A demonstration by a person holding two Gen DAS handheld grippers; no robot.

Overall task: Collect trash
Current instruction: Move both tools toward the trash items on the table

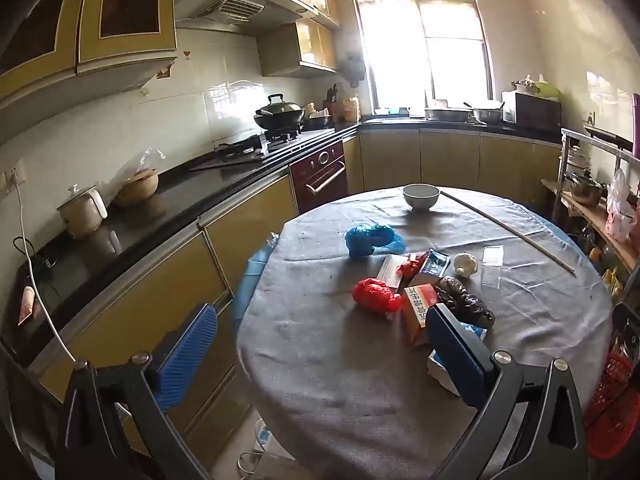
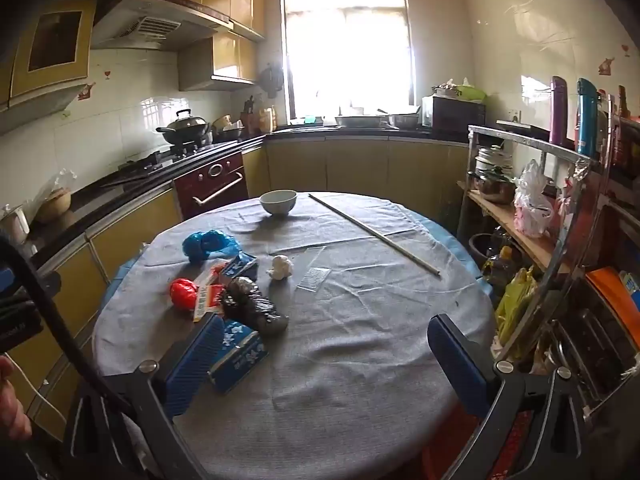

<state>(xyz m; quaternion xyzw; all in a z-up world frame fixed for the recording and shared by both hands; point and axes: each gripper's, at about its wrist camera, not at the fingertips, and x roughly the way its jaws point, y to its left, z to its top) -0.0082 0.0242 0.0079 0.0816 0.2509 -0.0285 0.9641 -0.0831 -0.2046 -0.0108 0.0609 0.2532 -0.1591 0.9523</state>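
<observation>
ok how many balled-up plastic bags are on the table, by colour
blue bag: 1
red bag: 1
black bag: 1
total: 3

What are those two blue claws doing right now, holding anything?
Left gripper: jaws wide open, holding nothing, above the table.
Right gripper: jaws wide open, holding nothing.

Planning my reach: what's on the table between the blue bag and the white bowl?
Nothing: bare grey cloth separates the blue bag from the white bowl, clearest in the right wrist view.
</observation>
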